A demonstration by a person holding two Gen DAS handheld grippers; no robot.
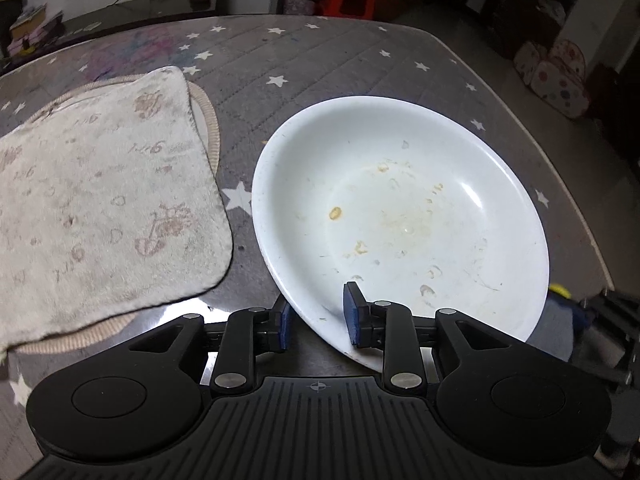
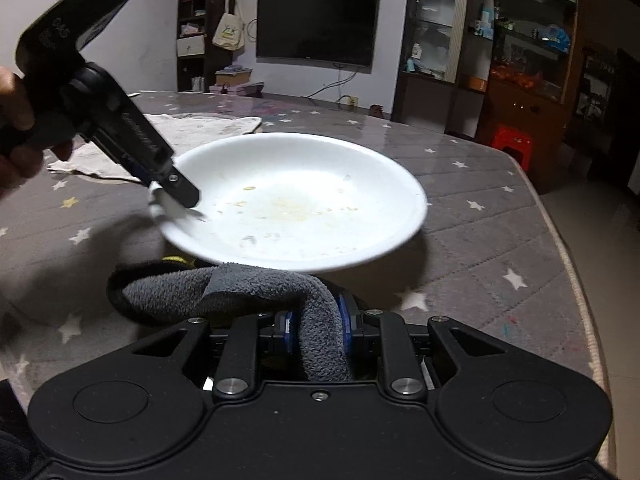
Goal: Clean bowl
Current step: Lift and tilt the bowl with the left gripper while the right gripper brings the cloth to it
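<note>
A beige towel [image 1: 100,208] lies at left on the starred table [image 1: 320,52]. My left gripper [image 1: 318,314] straddles the near rim of the soiled white bowl [image 1: 400,216], pads narrow but off the rim, the bowl tipped. My right gripper [image 2: 318,330] clamps a grey cloth [image 2: 240,292] just below the bowl.

The worn cream terry towel [image 1: 100,200] lying on the bench carries faded pink-brown script, mirrored and too washed out to read. A beige canvas tote bag [image 2: 229,32] hanging on the far wall bears a green printed emblem, illegible from here. Embossed lettering runs along the black body of the left tool [image 2: 176,188], blurred beyond reading.
</note>
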